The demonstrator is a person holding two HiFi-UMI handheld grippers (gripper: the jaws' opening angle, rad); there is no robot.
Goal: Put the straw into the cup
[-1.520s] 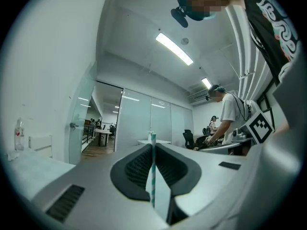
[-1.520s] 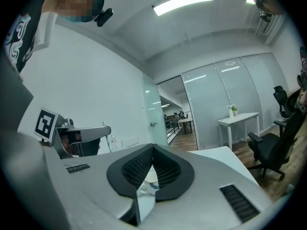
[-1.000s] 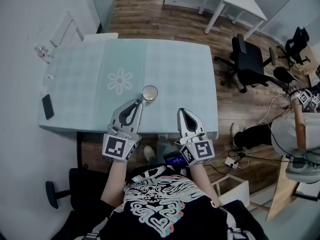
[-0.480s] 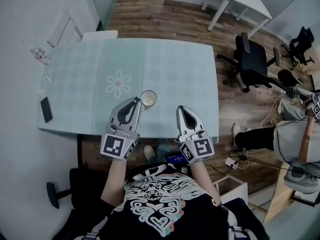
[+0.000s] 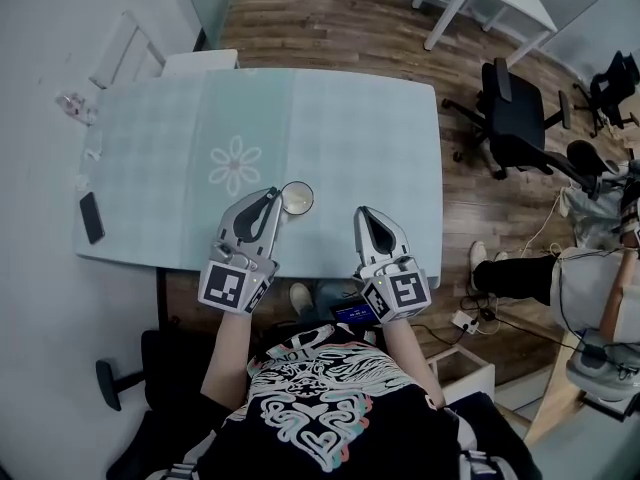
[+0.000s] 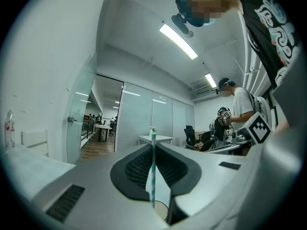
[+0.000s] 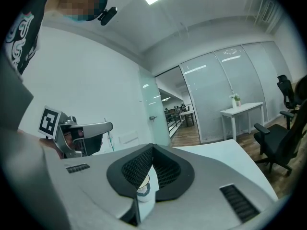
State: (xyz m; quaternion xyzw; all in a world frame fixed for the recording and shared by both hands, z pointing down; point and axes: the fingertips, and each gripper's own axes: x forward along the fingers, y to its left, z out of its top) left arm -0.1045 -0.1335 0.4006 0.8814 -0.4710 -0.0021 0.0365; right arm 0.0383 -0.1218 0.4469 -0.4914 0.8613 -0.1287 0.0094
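- Left gripper (image 6: pixel 152 145): its own view shows the jaws pressed together on the straw (image 6: pixel 153 174), which stands upright between the tips.
- Right gripper (image 7: pixel 153 146): the jaws meet at the tips with nothing held between them. The cup (image 7: pixel 144 189) shows through the opening below the tips, but it is farther off on the table, not in the grip.
- From the head view, the left gripper (image 5: pixel 271 197) has its tips just beside the cup (image 5: pixel 298 197), on the cup's left. The right gripper (image 5: pixel 362 215) is apart from the cup, to its right, near the table's front edge.
- Only the left gripper view shows the straw clearly: thin, with green and white stripes, its top rising above the jaw tips. Its lower end comes down near a curved piece of the cup's rim (image 6: pixel 162 208). Whether it is already inside the rim cannot be told.
- The straw is too thin to make out in the head view.
- In the right gripper view, the left gripper (image 7: pixel 81 127) sits at the left with its marker cube.
- The cup is small and pale, with a round open mouth and a dark mark on its side. It stands upright on the pale green table (image 5: pixel 350 138), just below and to the right of a white flower print (image 5: pixel 235 164).
- A dark phone (image 5: pixel 91 217) lies near the table's left edge, well apart from the cup.
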